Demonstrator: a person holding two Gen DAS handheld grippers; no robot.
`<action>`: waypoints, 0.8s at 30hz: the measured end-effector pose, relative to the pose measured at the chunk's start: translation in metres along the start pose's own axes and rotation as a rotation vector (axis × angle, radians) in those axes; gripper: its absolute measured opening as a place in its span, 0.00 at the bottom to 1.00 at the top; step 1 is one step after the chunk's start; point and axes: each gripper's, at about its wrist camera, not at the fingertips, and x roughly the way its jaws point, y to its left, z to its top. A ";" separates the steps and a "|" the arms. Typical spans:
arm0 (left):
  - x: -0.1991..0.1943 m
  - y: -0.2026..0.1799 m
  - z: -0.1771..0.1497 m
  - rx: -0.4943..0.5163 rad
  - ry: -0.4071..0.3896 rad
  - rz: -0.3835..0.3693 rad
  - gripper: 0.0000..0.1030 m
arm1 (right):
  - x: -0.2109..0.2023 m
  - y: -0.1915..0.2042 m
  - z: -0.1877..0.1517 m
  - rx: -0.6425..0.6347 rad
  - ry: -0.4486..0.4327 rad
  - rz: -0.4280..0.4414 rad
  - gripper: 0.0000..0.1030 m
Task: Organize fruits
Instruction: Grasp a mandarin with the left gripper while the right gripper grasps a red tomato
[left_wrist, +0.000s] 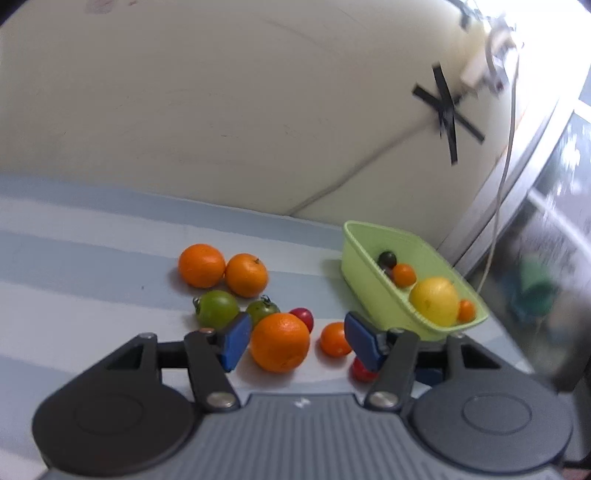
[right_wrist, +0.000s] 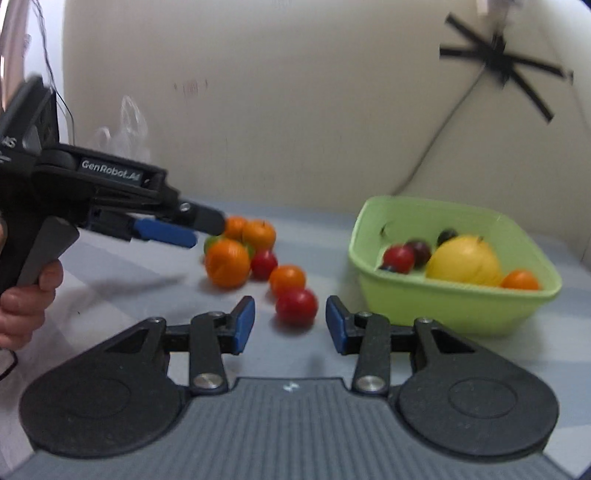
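Left wrist view: left tongs (left_wrist: 295, 338) spread wide, holding nothing, hovering low over the striped bench (left_wrist: 74, 266). A large orange (left_wrist: 280, 341) sits between the blue pads (left_wrist: 236, 341), touching neither. Just beyond the right pad lies a small orange fruit (left_wrist: 334, 339); a red fruit (left_wrist: 362, 371) shows partly under that pad. Behind the large orange: two green tomatoes (left_wrist: 217, 308), a red one (left_wrist: 303, 318), then two oranges (left_wrist: 201, 265) touching each other. A light-green tub (left_wrist: 354, 240) stands to the right near the bench edge, holding a yellow fruit (left_wrist: 435, 301), small orange ones and a dark one.

Right wrist view: right tongs (right_wrist: 290, 328) also apart and empty, low over the bench, with a red tomato (right_wrist: 296, 306) just ahead of the gap. The person's left hand (right_wrist: 26, 302) grips the other tool's handle at the left. Open bench lies left of the fruit cluster; the wall (right_wrist: 295, 110) closes the far side.
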 end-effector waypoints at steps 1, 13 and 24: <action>0.001 -0.002 -0.004 0.017 0.003 0.012 0.56 | 0.004 -0.001 0.000 0.004 0.017 0.000 0.44; -0.012 0.003 -0.021 0.022 -0.033 0.018 0.32 | 0.012 0.005 0.002 0.006 0.056 -0.004 0.31; 0.009 -0.004 -0.020 0.057 -0.015 0.069 0.50 | 0.012 0.006 0.000 0.026 0.034 0.002 0.32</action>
